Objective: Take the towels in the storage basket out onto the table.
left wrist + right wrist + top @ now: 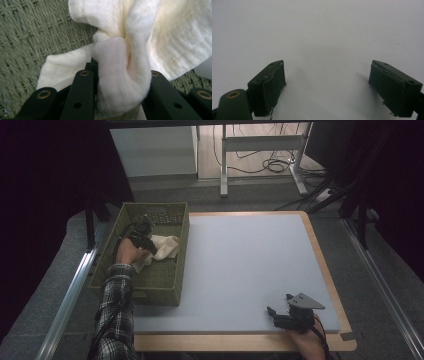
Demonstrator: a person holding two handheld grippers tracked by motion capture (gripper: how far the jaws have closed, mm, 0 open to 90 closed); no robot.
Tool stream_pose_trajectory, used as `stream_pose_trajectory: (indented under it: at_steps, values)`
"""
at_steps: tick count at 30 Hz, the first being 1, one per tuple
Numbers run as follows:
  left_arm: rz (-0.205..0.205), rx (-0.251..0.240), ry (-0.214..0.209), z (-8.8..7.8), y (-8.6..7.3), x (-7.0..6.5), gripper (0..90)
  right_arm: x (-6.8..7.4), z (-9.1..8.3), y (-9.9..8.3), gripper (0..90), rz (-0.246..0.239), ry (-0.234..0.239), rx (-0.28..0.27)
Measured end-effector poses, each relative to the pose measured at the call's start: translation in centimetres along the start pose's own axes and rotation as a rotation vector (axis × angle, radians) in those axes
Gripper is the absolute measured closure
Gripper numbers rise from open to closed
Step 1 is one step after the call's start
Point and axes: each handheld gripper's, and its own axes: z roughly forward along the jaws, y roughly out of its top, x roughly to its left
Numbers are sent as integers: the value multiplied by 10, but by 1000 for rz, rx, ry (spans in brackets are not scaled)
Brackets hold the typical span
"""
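Inside the green woven basket (172, 285), left gripper (141, 238) jaws pinch a bunched cream cloth (120, 75). Right gripper (291, 316) idles, jaws apart, on the grey bench (240, 265). Grasp made; next likely a clean lift over the rim.

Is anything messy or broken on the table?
Nothing looks broken or spilled. The cream cloth lies crumpled in the green basket, which sits at the table's left edge, but that's because the left tongs are pinching a fold of it. The right tongs rest open over the bare grey mat.
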Motion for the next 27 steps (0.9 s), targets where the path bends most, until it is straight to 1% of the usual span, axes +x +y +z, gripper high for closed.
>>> stream_pose_trajectory:
  at_steps: [3, 5, 8, 12, 13, 14, 15, 16, 19, 20, 21, 25, 26, 27]
  values:
    - [10, -12, 1, -4, 0, -1, 731, 0, 0, 0, 137, -1, 1, 2]
    - [11, -34, 11, -11, -1, -1, 731, 0, 0, 0, 137, -1, 0, 1]
    - [13, -56, 4, -20, -1, -2, 731, 0, 0, 0, 137, -1, 1, 2]
    - [29, -87, 8, -35, -3, -5, 729, 0, 0, 0, 137, -1, 1, 2]
    - [36, -104, 12, -42, -4, -6, 729, 0, 0, 0, 137, -1, 1, 2]
    - [36, -104, 12, -42, -4, -6, 728, 0, 0, 0, 137, -1, 1, 2]
    - [40, -111, 13, -46, -5, -7, 728, 0, 0, 0, 137, -1, 1, 2]
    - [36, -121, 16, -49, -6, -7, 728, 0, 0, 0, 137, -1, 0, 2]
    - [43, -144, 25, -61, -10, -8, 728, 0, 0, 0, 137, -1, 0, 2]
    - [44, -165, 21, -68, -13, -9, 727, 0, 0, 0, 137, -2, 0, 2]
    - [44, -165, 21, -68, -13, -9, 727, 0, 0, 0, 137, -2, 0, 2]
    - [48, -193, 31, -83, -20, -9, 726, 0, 0, 0, 137, 0, 0, 0]
    - [51, -201, 33, -88, -22, -9, 725, 0, 0, 0, 137, -1, 0, 2]
    - [51, -221, 34, -97, -25, -9, 725, 0, 0, 0, 137, -1, 0, 1]
